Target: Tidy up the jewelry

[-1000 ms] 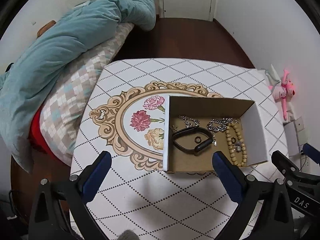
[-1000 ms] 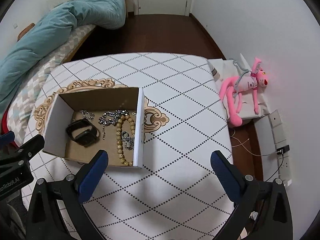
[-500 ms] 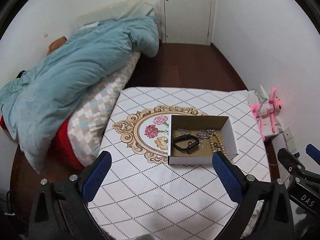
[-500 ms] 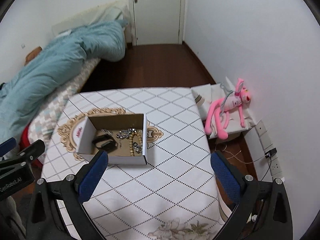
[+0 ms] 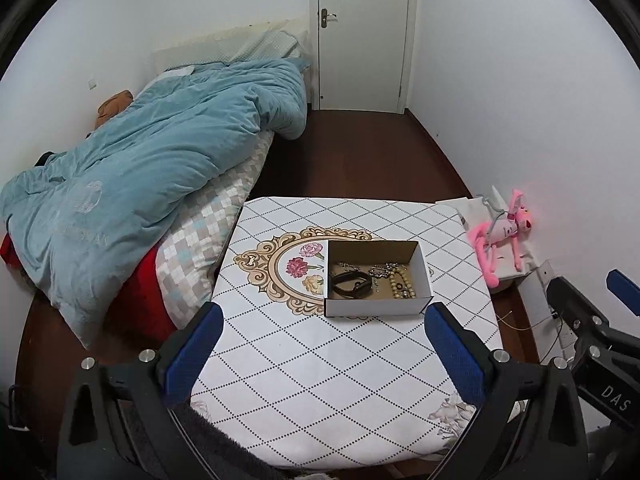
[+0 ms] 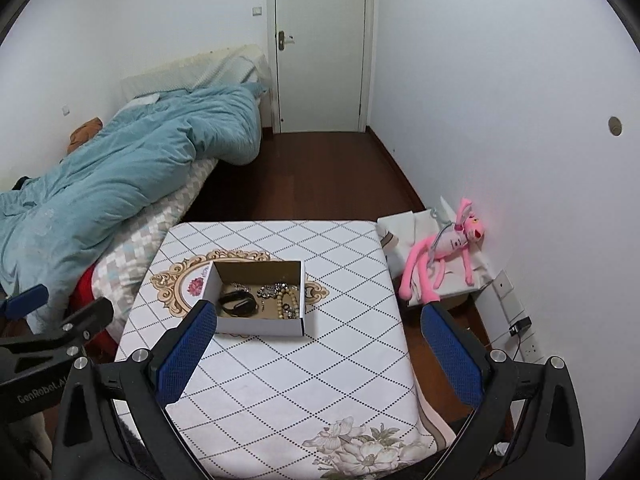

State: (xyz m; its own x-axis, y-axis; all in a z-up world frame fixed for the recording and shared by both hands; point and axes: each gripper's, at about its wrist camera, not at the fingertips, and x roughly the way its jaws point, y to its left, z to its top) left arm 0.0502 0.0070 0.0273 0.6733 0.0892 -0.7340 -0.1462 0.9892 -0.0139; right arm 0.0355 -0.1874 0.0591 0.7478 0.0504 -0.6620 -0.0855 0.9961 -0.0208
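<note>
Both the left gripper (image 5: pixel 320 336) and right gripper (image 6: pixel 316 336) hang with jaws apart and empty, now pulled well back from the table (image 5: pixel 320 380). Farther off, the box (image 5: pixel 376 308) holds the watch (image 5: pixel 352 283), chains and beads (image 5: pixel 402 284), so the tidying looks finished.

the box (image 5: pixel 376 306) is matt cardboard, white outside, raw brown within. in it lie shiny metal chains (image 5: pixel 380 270), smooth pale beads (image 5: pixel 400 284) and a matt black band (image 5: pixel 352 283). the tablecloth (image 5: pixel 320 380) looks like smooth printed cloth; the floor (image 5: pixel 360 152) is glossy dark wood.
</note>
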